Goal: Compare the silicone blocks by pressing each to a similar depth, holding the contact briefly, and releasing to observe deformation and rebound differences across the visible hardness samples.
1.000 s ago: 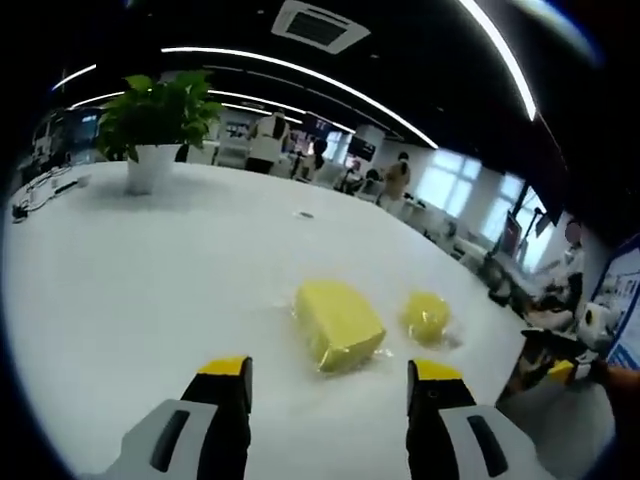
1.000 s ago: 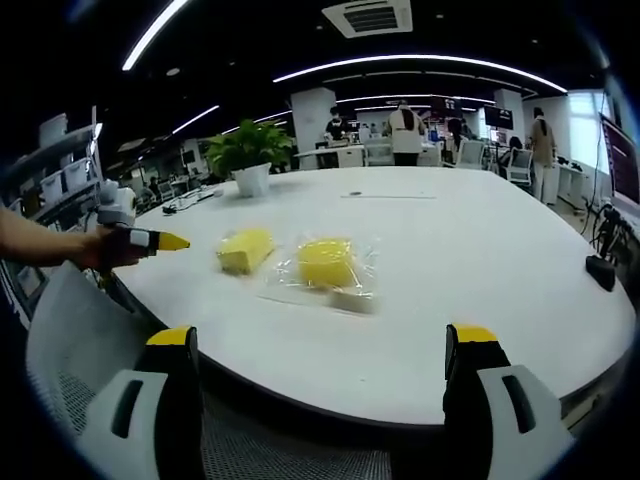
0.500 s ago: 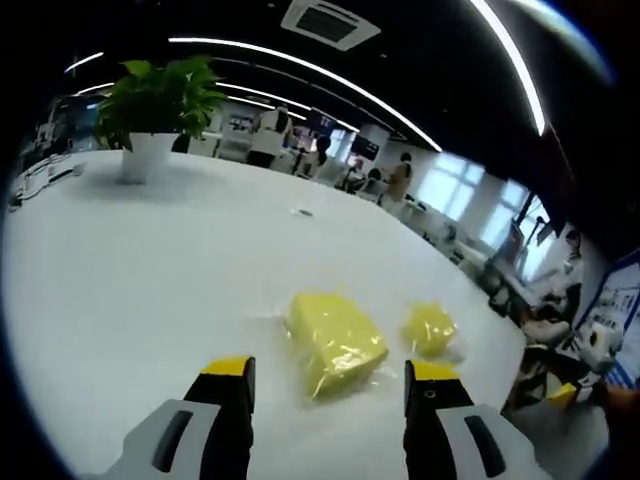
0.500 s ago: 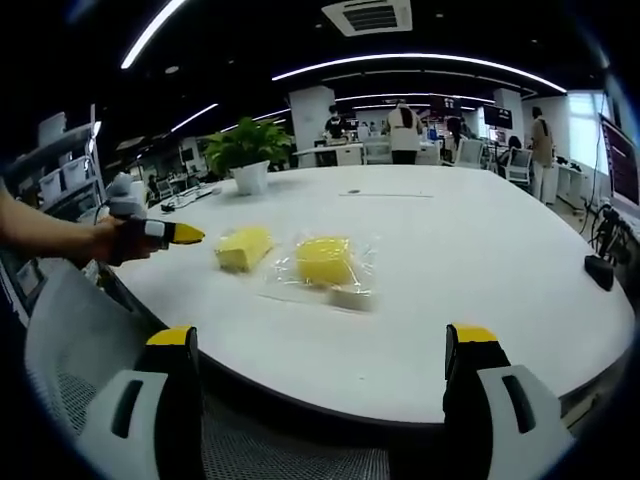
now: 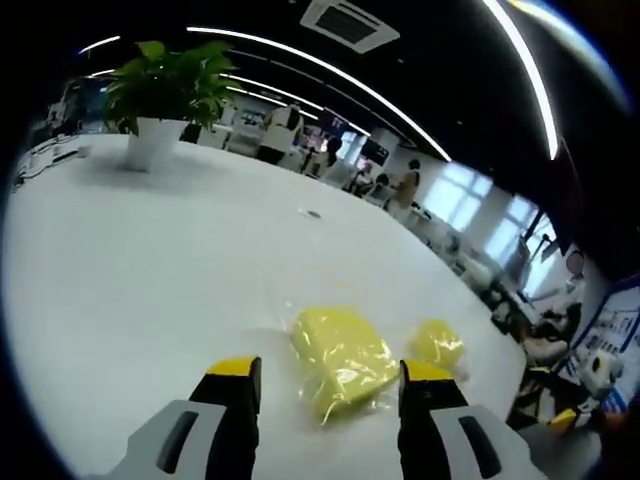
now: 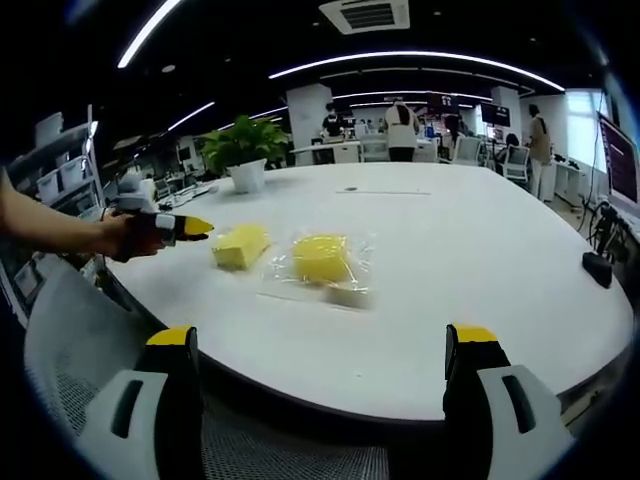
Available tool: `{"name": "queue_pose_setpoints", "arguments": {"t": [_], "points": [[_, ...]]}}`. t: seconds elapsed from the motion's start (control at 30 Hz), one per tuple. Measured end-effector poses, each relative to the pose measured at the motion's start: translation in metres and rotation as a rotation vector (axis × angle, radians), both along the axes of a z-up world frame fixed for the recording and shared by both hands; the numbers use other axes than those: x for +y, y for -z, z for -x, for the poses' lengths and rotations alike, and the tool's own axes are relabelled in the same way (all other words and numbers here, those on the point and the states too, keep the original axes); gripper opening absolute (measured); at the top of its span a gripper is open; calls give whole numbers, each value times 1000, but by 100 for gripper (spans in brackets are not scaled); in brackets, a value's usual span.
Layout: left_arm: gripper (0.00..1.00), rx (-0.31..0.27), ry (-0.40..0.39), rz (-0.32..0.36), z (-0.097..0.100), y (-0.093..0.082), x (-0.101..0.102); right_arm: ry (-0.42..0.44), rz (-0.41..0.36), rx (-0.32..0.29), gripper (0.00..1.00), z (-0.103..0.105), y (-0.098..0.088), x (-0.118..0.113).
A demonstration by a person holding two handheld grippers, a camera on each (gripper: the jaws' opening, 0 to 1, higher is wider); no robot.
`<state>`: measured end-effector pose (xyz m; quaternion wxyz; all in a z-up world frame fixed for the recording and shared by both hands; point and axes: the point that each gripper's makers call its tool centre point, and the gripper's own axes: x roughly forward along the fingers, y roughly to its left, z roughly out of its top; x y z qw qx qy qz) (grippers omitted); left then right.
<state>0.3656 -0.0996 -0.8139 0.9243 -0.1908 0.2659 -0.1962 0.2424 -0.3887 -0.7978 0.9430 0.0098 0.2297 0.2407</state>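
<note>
Closing in since a second ago, the left gripper (image 5: 324,372), jaws spread, now frames the larger yellow silicone block (image 5: 343,357) in clear wrap. On the white table (image 6: 480,250), a smaller yellow block (image 6: 322,259) lies just right of it. Near the table edge, the right gripper (image 6: 330,342) hangs with jaws wide apart.

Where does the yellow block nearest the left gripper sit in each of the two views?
Left gripper view: the nearest yellow block lies low in the picture, just ahead of the left gripper.
Right gripper view: the same block is left of centre on the white table, beside the left gripper's yellow tip.
Shared landmark: the potted plant at the table's far side.
</note>
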Motion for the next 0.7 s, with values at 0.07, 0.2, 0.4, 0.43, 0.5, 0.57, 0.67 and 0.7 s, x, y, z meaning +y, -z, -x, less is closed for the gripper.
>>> {"name": "queue_pose_setpoints", "arguments": {"t": [0.07, 0.2, 0.4, 0.43, 0.5, 0.57, 0.67, 0.7], "points": [[55, -2, -4, 2, -4, -1, -1, 0, 1, 2, 96, 0, 0, 0], [54, 1, -14, 3, -10, 0, 0, -3, 8, 8, 96, 0, 2, 0], [51, 13, -22, 8, -14, 5, 0, -3, 9, 10, 96, 1, 2, 0], [50, 10, -15, 0, -15, 5, -1, -3, 10, 11, 96, 1, 2, 0], [49, 6, -4, -14, -18, 6, -2, -3, 11, 12, 96, 1, 3, 0], [49, 12, -4, -17, -22, 8, -1, -2, 11, 13, 96, 1, 3, 0], [45, 20, -7, -3, -28, 9, 0, -2, 13, 16, 96, 1, 3, 0], [43, 20, -7, -5, -30, 9, -1, -2, 13, 17, 96, 1, 4, -1]]}}
